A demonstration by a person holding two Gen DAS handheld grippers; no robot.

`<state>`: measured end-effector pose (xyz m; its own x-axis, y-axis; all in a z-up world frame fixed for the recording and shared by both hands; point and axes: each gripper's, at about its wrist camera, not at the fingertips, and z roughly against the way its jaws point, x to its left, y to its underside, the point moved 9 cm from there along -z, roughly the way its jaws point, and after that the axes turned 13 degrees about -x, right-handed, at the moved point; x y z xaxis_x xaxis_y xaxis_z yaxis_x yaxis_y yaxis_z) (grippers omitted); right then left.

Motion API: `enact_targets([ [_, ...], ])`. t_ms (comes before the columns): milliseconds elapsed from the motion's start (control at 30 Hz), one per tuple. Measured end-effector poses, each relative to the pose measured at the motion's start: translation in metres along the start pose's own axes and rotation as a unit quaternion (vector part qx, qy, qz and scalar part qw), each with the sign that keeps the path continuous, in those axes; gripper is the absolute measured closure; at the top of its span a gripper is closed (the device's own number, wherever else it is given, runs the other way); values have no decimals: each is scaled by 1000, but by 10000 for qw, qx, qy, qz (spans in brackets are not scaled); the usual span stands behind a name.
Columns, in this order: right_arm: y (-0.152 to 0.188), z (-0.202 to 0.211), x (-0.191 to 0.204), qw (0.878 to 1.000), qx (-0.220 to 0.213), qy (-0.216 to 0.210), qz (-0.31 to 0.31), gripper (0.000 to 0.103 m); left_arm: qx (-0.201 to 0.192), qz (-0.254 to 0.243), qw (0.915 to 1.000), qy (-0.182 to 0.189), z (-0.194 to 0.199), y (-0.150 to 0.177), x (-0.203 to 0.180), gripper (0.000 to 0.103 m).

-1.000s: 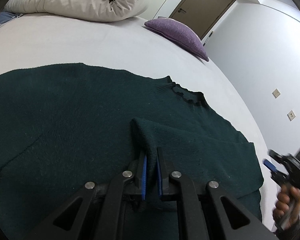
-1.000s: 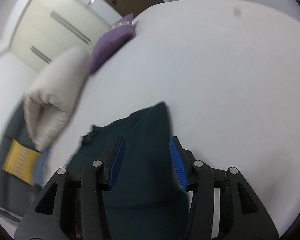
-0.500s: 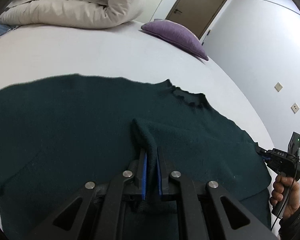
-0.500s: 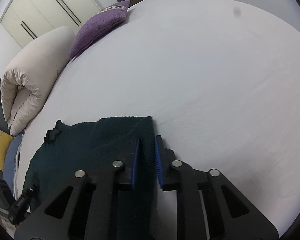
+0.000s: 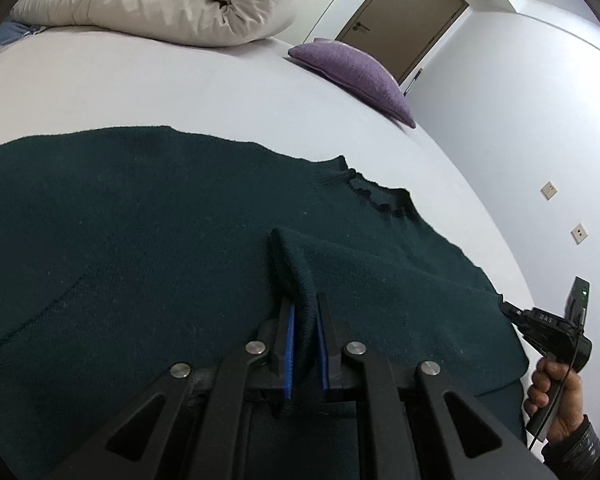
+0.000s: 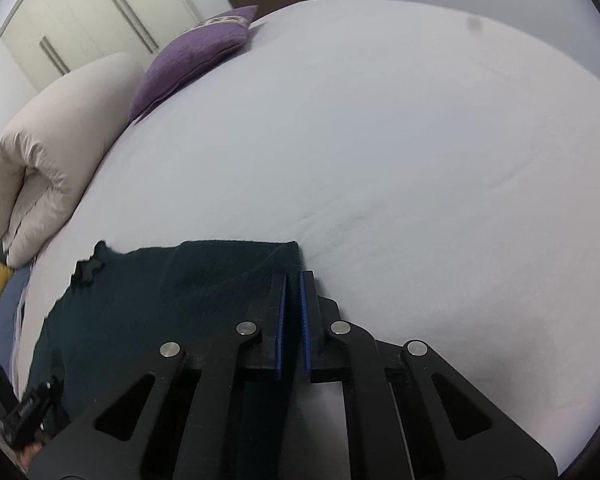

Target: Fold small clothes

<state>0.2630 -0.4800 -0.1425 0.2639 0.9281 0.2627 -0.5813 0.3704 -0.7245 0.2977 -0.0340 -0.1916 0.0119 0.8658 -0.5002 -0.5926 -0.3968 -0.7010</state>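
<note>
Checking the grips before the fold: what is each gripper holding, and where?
Both hold the dark green sweater: the left gripper pinches a raised fold mid-body, the right gripper clamps its corner edge.

light: soft, even, dim-ish | shadows: faint | glare: none | blur: slight, right view | edges: fisheye bend, dark vignette

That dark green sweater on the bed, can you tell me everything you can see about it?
The sweater is dark green and looks knitted, with a little frilly collar. It lies spread flat on the white bed. One part near the middle is pulled up into a ridge, pinched between the blue pads of the left gripper. At its far corner, the right gripper is shut on the edge. Nothing else touches it.
</note>
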Motion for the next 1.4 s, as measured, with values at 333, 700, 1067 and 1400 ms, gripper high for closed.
enact_targets([
  [333, 65, 42, 43, 9960, 336, -475, 673, 88, 7, 81, 9999, 81, 0, -1, 1, 87],
  [700, 46, 75, -5, 9994, -223, -203, -183, 84, -538, 603, 9967, 2, 99, -29, 39, 26],
  [1067, 25, 214, 103, 9725, -1965, -1116, 563, 0, -1692, 2806, 9364, -1253, 254, -32, 259, 26],
  [1400, 64, 212, 168, 9716, -715, -2237, -290, 10, -2300, 3970, 8772, -1414, 269, -52, 354, 33],
])
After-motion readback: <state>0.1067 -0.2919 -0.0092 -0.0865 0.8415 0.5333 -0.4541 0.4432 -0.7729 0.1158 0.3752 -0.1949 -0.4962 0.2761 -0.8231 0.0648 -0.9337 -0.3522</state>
